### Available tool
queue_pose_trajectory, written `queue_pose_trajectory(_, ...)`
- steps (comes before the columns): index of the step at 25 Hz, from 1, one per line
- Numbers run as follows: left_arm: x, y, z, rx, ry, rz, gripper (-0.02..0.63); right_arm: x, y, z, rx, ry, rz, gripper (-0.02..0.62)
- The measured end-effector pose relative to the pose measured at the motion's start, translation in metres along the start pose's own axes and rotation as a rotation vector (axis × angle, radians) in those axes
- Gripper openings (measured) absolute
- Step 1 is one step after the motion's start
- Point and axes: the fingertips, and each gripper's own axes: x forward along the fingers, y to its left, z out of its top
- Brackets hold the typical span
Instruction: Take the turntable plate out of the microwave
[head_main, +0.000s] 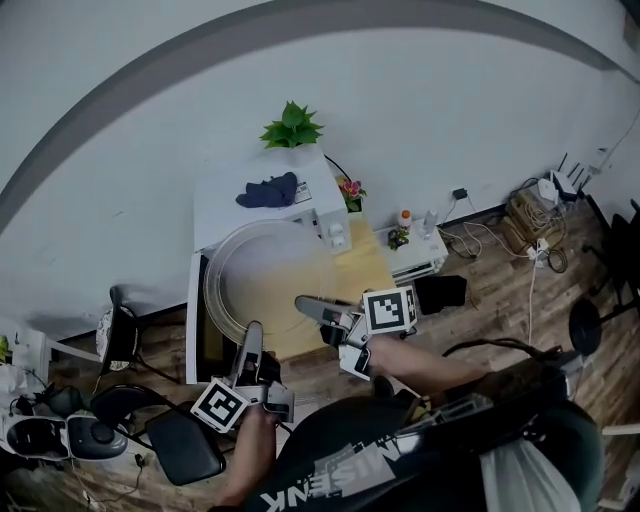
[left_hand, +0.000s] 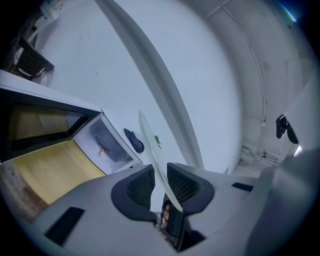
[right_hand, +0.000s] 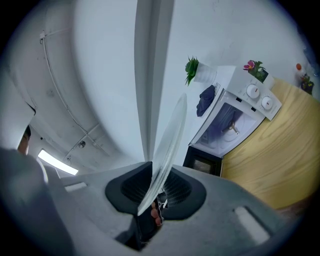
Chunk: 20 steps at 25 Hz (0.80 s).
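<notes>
Well, below both tongs is a wooden table (head_main: 365, 270), and a white microwave (head_main: 225, 215) stands at its far end with the door swung open. A potted plant (head_main: 291, 128) and a dark cloth (head_main: 270, 190) sit on top of it. Behind is a plain pale wall (head_main: 150, 140), and wood floor (head_main: 480, 290) runs off towards 3 o'clock.

The glass plate (head_main: 268, 285) is out of the oven, held in the air before it, with the microwave at its 12 o'clock. The left tongs (head_main: 253, 330) pinch its rim at about 7 o'clock, and the right tongs (head_main: 300, 302) pinch it at about 4 o'clock, each narrowed onto the glass edge.

Both forearms reach up from the body. The left tongs point to 12 o'clock and the right tongs to 10 o'clock.
</notes>
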Motion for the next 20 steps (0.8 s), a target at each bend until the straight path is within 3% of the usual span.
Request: queue_pose_trajectory(20,-0.008,-0.006,-0.014,-0.037,0.006,-0.015,0.078,-0.012,0.005,-0.009,-0.015,-0.004,-0.008,0.071)
